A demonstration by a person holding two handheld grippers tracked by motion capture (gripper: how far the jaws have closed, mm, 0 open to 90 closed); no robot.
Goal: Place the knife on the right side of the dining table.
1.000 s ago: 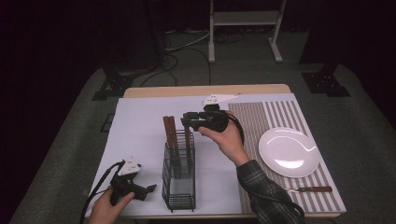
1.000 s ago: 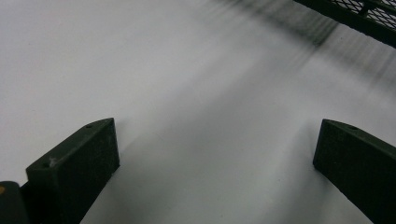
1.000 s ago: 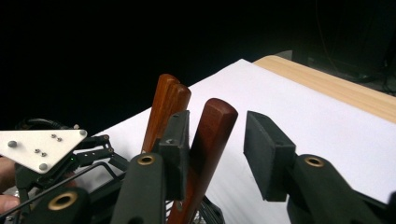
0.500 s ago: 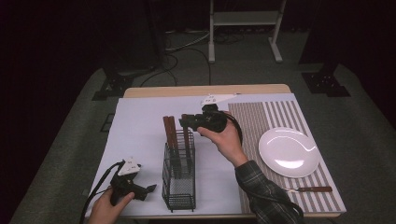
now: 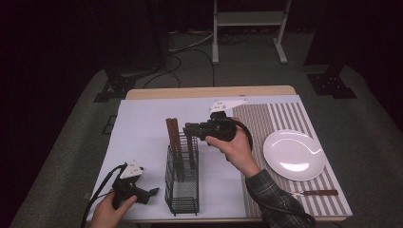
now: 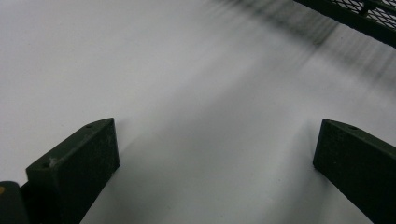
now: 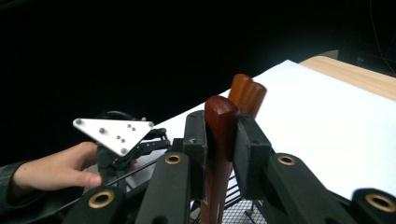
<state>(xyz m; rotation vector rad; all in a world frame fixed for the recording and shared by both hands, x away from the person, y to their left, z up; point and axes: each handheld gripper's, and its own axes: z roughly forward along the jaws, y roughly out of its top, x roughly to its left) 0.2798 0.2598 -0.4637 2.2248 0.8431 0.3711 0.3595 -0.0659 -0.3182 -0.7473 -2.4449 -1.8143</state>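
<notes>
Since its jaws are pressed onto the rounded top of a wooden handle (image 7: pixel 219 135), the right gripper (image 7: pixel 220 140) already has its piece of cutlery, and the hold looks sound: the jaws sit on either flat side of the handle, just below the tip. Judging by the polished reddish wood, the handle is stiff and fairly light, though the smooth finish could let it slip if the pinch eased. Its lower end, hidden inside the black wire caddy (image 5: pixel 181 180), cannot be told apart as knife or fork.

Seen from the high view, this handle stands upright in the far end of the caddy, directly under the right gripper (image 5: pixel 190 128), with the two other wooden handles (image 5: pixel 172 135) just beside it on the left. A straight lift should keep it from catching the mesh.

Near the front edge of the counter (image 5: pixel 142 128), left of the caddy, the left gripper (image 5: pixel 153 192) rests with jaws spread wide over bare white surface, holding nothing. Well to the right lie a white plate (image 5: pixel 294 154) and a wooden-handled knife (image 5: pixel 319 193) on the striped mat.
</notes>
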